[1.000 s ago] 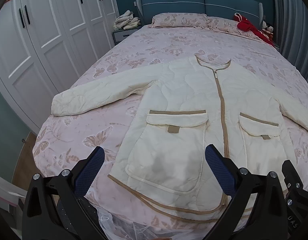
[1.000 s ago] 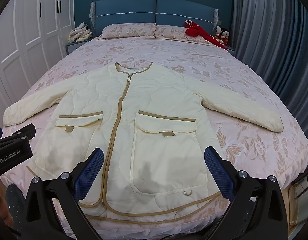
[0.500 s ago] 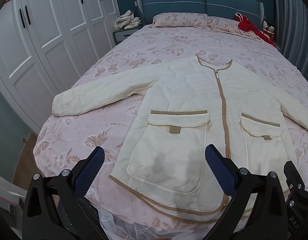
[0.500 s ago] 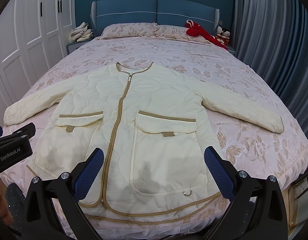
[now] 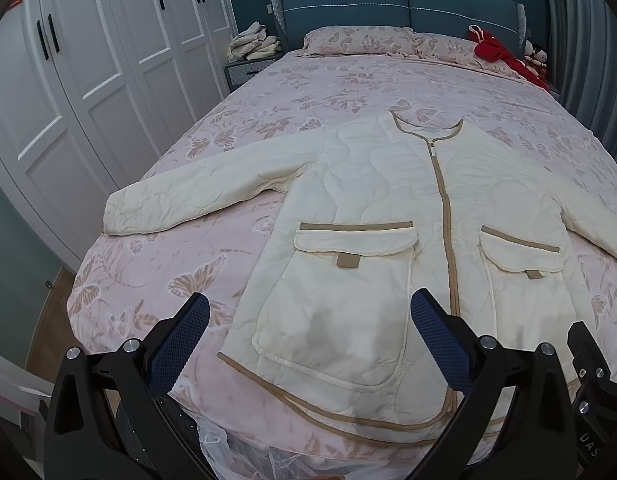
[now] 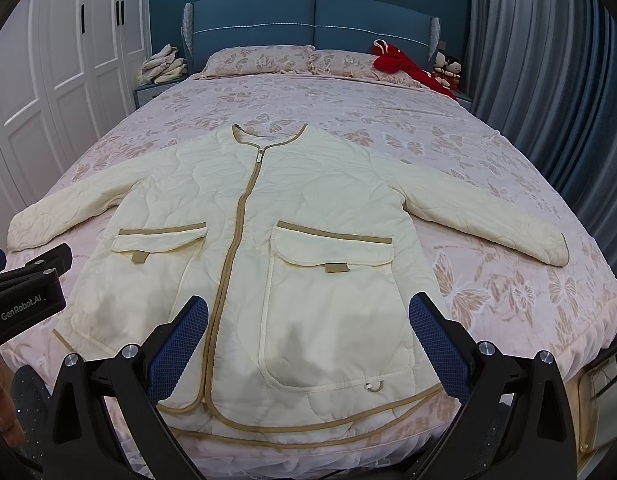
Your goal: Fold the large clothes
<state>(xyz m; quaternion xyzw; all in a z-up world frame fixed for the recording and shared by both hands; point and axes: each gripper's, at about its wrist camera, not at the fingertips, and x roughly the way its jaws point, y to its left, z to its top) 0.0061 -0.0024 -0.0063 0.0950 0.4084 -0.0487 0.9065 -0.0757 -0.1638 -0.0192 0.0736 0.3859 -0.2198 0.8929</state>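
A cream quilted jacket with tan trim lies flat and zipped on the pink bed, sleeves spread out to both sides; it also shows in the right wrist view. My left gripper is open and empty, held above the hem over the jacket's left pocket. My right gripper is open and empty above the hem over the right pocket. The left sleeve cuff lies near the bed's left edge. The right sleeve cuff lies near the bed's right edge.
The bed has a pink butterfly cover, pillows and a blue headboard. A red garment lies by the pillows. White wardrobes stand on the left, grey curtains on the right. A nightstand holds folded cloths.
Both grippers have drawn back a little and risen slightly; the jacket sits a bit farther in view. The jacket itself has not moved. Both stay open.
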